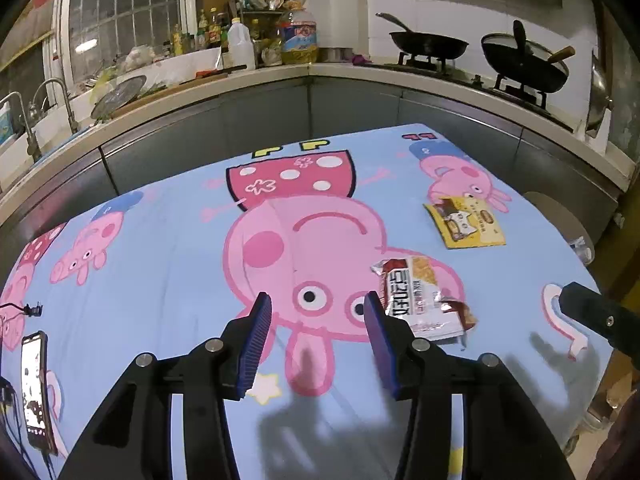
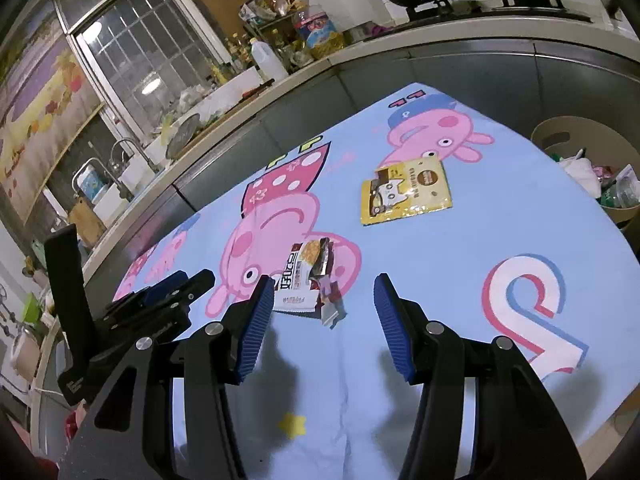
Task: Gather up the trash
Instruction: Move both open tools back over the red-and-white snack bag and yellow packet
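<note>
Lying beside right gripper (image 2: 320, 308)'s left pad: white wrapper (image 2: 304, 280); jaws apart.

Your left tool's (image 1: 318, 312) right finger covers the near left corner of the white wrapper (image 1: 420, 300), and in the right view your right tool's (image 2: 324, 292) left finger hides that wrapper's near corner too. Print on it and on the yellow packet (image 1: 466, 222) is too small to read. The phone (image 1: 36, 392) is cut by the left edge, its screen a blur. The bin (image 2: 560, 136) runs off the right edge; you can't make out its contents. The worktop's (image 2: 460, 240) near edge lies hidden under both tools.
</note>
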`<state>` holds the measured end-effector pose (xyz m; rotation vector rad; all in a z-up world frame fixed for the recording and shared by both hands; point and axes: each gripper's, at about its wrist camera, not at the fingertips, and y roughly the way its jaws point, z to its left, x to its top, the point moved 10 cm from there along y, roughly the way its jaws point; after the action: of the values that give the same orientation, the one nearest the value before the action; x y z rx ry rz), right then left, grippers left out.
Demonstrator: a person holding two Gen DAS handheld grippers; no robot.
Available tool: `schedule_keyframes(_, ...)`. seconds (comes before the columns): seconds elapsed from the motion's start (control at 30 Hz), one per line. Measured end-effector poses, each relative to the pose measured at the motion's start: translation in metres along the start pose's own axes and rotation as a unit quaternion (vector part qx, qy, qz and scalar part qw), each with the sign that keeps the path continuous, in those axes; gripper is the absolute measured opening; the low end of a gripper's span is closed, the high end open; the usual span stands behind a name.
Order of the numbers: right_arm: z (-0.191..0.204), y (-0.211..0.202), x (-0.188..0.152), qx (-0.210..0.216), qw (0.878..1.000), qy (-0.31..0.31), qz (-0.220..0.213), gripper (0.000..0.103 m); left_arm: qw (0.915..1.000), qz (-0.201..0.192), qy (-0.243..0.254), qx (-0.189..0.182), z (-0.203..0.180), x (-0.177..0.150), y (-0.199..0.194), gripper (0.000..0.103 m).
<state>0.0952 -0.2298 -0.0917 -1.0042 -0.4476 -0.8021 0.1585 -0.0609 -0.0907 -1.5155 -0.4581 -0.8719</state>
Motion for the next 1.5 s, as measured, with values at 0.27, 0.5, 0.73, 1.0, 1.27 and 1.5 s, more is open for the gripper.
schedule_keyframes(0.27,-0.002,0.009,-0.003,-0.002,1.0,0.002,0.011,0.052,0.9999,0.011,-0.003,0.009,0.009,-0.006,0.011,0.055)
schedule_keyframes(0.5,-0.003,0.018,-0.005,-0.002,1.0,0.001,0.02,0.052,0.9998,0.017,-0.001,0.01,0.012,-0.008,0.018,0.057)
schedule_keyframes(0.73,-0.007,0.025,-0.007,-0.003,1.0,0.005,0.028,0.052,0.9995,0.027,-0.006,0.014,0.017,-0.013,0.027,0.057)
schedule_keyframes(1.0,-0.007,0.027,-0.006,-0.006,1.0,0.003,0.029,0.052,0.9992,0.036,-0.011,0.012,0.022,-0.018,0.033,0.06)
schedule_keyframes(1.27,-0.011,0.025,-0.015,-0.04,0.999,-0.008,0.012,0.063,0.9992,0.036,-0.012,0.008,0.023,-0.021,0.033,0.064)
schedule_keyframes(1.5,-0.011,0.029,-0.033,-0.046,0.998,-0.01,0.028,0.067,0.9989,0.045,-0.011,0.003,0.021,-0.03,0.033,0.069)
